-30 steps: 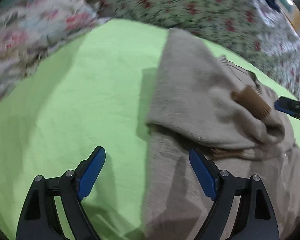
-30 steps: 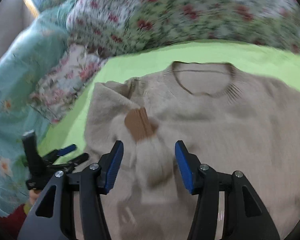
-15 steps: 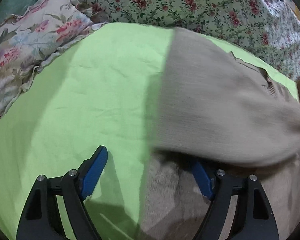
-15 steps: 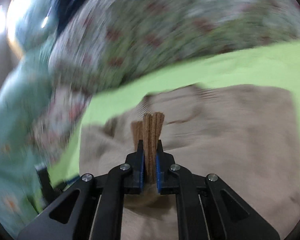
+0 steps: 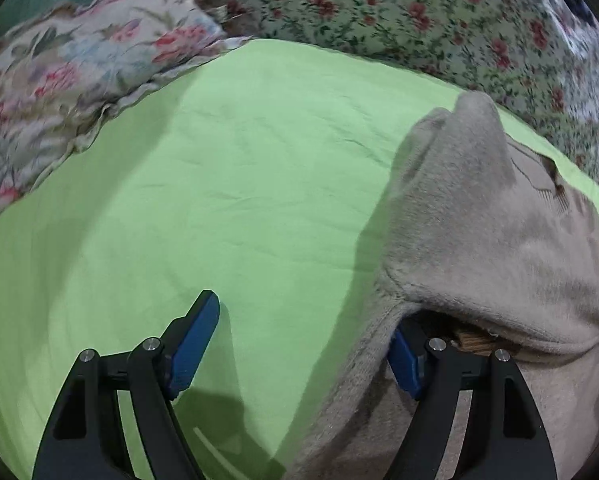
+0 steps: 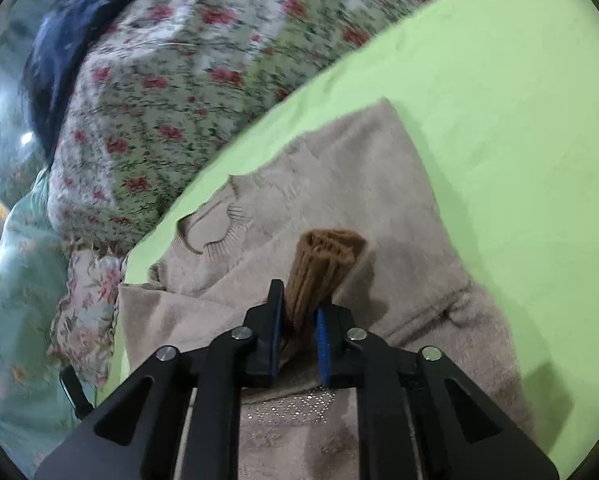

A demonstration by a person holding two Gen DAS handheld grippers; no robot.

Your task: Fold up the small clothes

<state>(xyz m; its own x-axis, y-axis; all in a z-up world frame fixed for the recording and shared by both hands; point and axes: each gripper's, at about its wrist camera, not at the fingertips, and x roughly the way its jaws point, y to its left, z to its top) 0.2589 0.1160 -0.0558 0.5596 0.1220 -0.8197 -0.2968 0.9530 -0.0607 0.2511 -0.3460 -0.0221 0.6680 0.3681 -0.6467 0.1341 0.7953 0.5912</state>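
Beige knit: sweater [image 5: 499, 248] lies on green sheet, right half of left-wrist view; collar toward flowered bedding at the far side.
Left claw: left gripper [image 5: 299, 344] spread wide, nothing pinched. Left finger [image 5: 195, 340] over bare sheet; right finger tucked under a raised fold of the sweater w/ a bit of brown knit beside it.
Sleeve: brown cuff [image 6: 323, 268] stands up above the sweater's chest, mid right-wrist view.
Right claw: right gripper [image 6: 299, 344] pressed together on the cuff, pinching it just below its end; sleeve drapes back toward the body of the sweater.
Risk 1: grip is on the cuff edge only; ribbed knit could slip out if pulled fast, sleeve then drops crooked.
Risk 2: dragging the sleeve across prob. tugs the whole sweater w/ it, since left claw pins nothing; body may bunch or skew.
Risk 3: left claw's right finger sits under the fold, so lifting it could snag and undo the lay.
Risk 4: soft bed gives, so folds won't crease flat.
Surface: green sheet [image 5: 239, 184], lightly wrinkled, mostly bare left of the sweater.
Room: flowered pillow [image 5: 83, 80] at far left, flowered quilt [image 6: 171, 92] along the back, dark blue cloth [image 6: 79, 20] on top; teal fabric at the edges. Looks like a bed.
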